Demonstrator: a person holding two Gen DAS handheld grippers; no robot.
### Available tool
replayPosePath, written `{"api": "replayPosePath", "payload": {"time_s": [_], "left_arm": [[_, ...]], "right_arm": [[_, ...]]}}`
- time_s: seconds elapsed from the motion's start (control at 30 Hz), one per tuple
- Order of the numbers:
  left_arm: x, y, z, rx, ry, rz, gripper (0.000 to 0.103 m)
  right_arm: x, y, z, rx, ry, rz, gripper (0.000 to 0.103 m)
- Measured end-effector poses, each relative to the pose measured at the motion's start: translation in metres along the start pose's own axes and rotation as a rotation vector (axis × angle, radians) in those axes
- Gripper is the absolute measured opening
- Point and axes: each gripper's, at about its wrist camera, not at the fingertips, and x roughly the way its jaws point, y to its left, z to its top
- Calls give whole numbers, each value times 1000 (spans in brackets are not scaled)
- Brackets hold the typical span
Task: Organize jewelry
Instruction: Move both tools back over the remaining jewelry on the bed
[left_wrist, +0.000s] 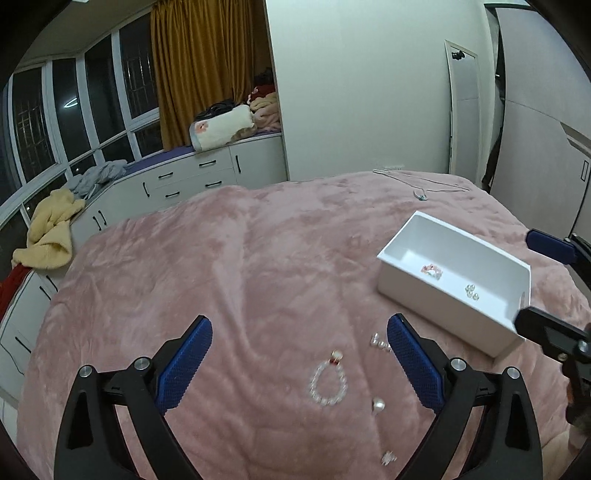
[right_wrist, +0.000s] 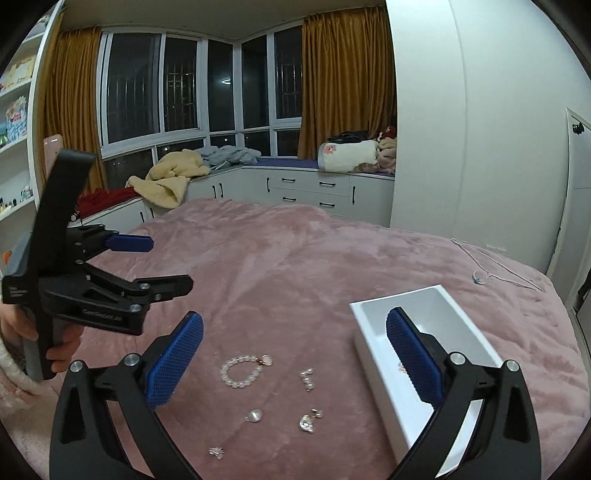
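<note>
A clear bead bracelet (left_wrist: 328, 383) with a red charm lies on the pink blanket between my open left gripper's (left_wrist: 300, 354) fingers; it also shows in the right wrist view (right_wrist: 242, 371). Small pearl and silver pieces (left_wrist: 380, 342) (right_wrist: 307, 378) lie around it. A white box (left_wrist: 456, 278) (right_wrist: 421, 369) sits to the right, holding a pink piece (left_wrist: 431, 271) and pearl earrings (left_wrist: 471, 291). My right gripper (right_wrist: 294, 347) is open and empty above the pieces, its right finger over the box. The left gripper (right_wrist: 162, 264) shows at the left of the right wrist view.
A thin chain necklace (left_wrist: 421, 184) (right_wrist: 491, 269) lies at the far side of the bed. White drawers (right_wrist: 314, 192) with piled clothes and blankets line the window wall. A wardrobe (left_wrist: 362, 92) stands beyond the bed.
</note>
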Motion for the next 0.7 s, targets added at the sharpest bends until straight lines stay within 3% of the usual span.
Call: {"api": "replayPosePath", "payload": {"time_s": [0.17, 0.27, 0.7], "left_arm": [[0, 8, -27, -17, -34, -28, 97], [12, 8, -39, -35, -24, -111, 97], [108, -9, -87, -12, 145, -128, 97]], "right_arm": [[8, 18, -18, 12, -4, -20, 98], [18, 22, -31, -5, 10, -45, 98], [63, 3, -95, 30, 122, -111, 98]]}}
